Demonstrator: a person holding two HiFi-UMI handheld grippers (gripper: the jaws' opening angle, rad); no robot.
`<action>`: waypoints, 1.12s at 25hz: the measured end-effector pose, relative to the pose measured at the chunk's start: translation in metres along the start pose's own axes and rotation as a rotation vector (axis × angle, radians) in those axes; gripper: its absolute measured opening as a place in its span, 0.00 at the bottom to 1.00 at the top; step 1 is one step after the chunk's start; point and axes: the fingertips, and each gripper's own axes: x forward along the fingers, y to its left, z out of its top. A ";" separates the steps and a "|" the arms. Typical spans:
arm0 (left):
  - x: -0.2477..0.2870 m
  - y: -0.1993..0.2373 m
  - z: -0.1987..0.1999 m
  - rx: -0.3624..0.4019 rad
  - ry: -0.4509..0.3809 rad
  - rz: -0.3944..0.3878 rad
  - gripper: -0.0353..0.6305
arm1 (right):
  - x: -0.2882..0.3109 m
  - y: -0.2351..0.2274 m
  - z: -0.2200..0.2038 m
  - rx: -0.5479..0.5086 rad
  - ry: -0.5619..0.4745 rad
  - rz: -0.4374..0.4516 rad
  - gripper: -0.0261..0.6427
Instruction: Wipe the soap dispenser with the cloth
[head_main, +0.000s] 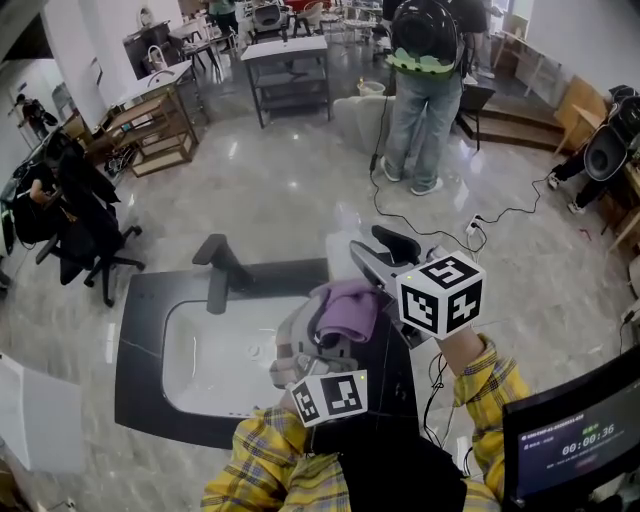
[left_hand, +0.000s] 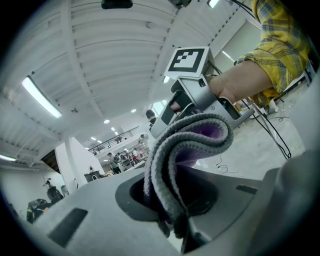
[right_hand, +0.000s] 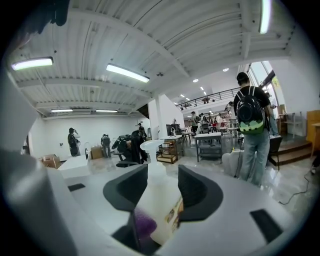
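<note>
In the right gripper view, the white soap dispenser (right_hand: 160, 210) stands upright between my right gripper's (right_hand: 161, 187) dark pads, its pump head (right_hand: 152, 147) above them. A bit of purple cloth (right_hand: 145, 225) touches its lower left side. My left gripper (left_hand: 175, 220) is shut on a folded grey and purple cloth (left_hand: 185, 145), which arches up in front of the right gripper's marker cube (left_hand: 187, 60). In the head view both grippers meet above the sink's right end. The cloth (head_main: 348, 308) drapes between them and hides most of the dispenser.
A white sink basin (head_main: 200, 350) with a black faucet (head_main: 215, 270) sits in a dark counter (head_main: 140, 350) below the grippers. A monitor (head_main: 580, 440) stands at the right. A person with a backpack (head_main: 425, 80) stands beyond, and an office chair (head_main: 85, 240) is at the left.
</note>
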 end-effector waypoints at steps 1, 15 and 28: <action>0.001 -0.002 -0.002 0.004 0.005 -0.003 0.16 | -0.001 -0.002 0.000 0.002 -0.003 -0.004 0.29; 0.013 -0.040 -0.047 0.016 0.126 -0.100 0.16 | -0.001 -0.009 -0.017 0.014 0.035 0.005 0.29; 0.021 -0.076 -0.105 0.059 0.231 -0.185 0.16 | -0.004 -0.014 -0.022 0.020 0.023 0.011 0.29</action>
